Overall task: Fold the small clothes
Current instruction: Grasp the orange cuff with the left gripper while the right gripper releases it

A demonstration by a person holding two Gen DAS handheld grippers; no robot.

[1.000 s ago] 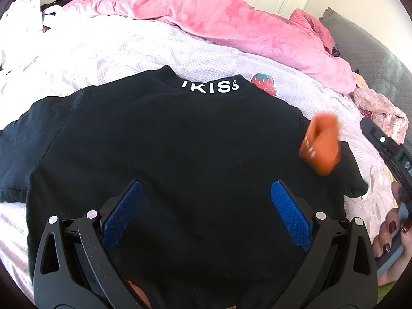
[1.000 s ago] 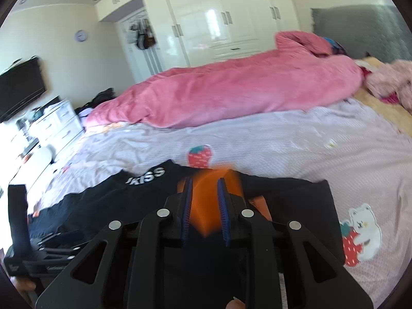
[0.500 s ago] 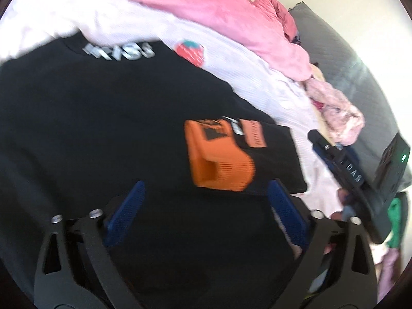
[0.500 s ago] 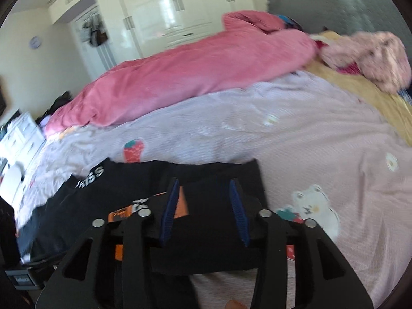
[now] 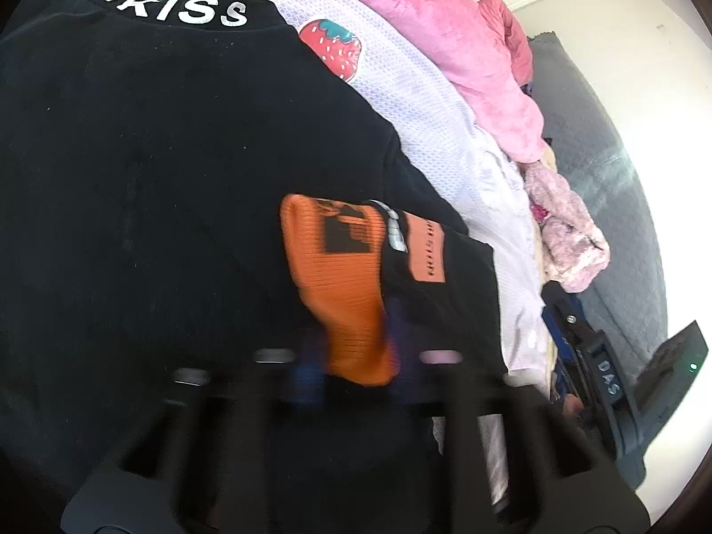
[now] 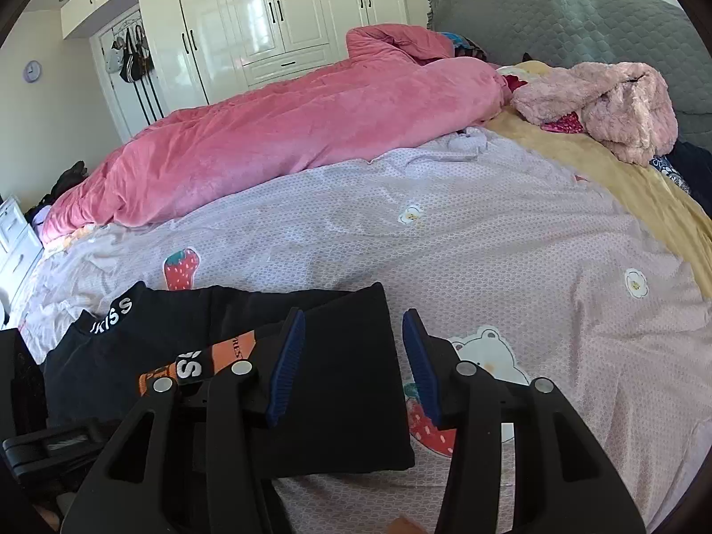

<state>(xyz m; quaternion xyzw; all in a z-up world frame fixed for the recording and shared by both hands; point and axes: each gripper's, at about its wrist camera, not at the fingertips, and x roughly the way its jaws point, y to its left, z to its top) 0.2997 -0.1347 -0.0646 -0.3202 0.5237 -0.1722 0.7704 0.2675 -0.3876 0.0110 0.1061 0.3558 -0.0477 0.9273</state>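
Black sweatshirt (image 5: 155, 169) flat on bedsheet (image 6: 489, 231); orange cuff (image 5: 342, 285) folded inward. Left gripper (image 5: 351, 374) blurred, jaw state cannot be told. Right gripper (image 6: 353, 365) jaws apart over sleeve

Ahead of me spreads a bed (image 6: 511, 240) under a pale lilac sheet printed with strawberries and bears. A pink quilt (image 6: 285, 133) lies heaped along its far side, and a fluffy pink garment (image 6: 614, 98) sits far right on a yellow blanket (image 6: 623, 178), against a grey quilted headboard (image 6: 556, 13). White wardrobes (image 6: 276, 13) fill the far wall, bags (image 6: 131, 58) hanging to their left beside a round clock (image 6: 32, 71). Bright daylight falls across everything.
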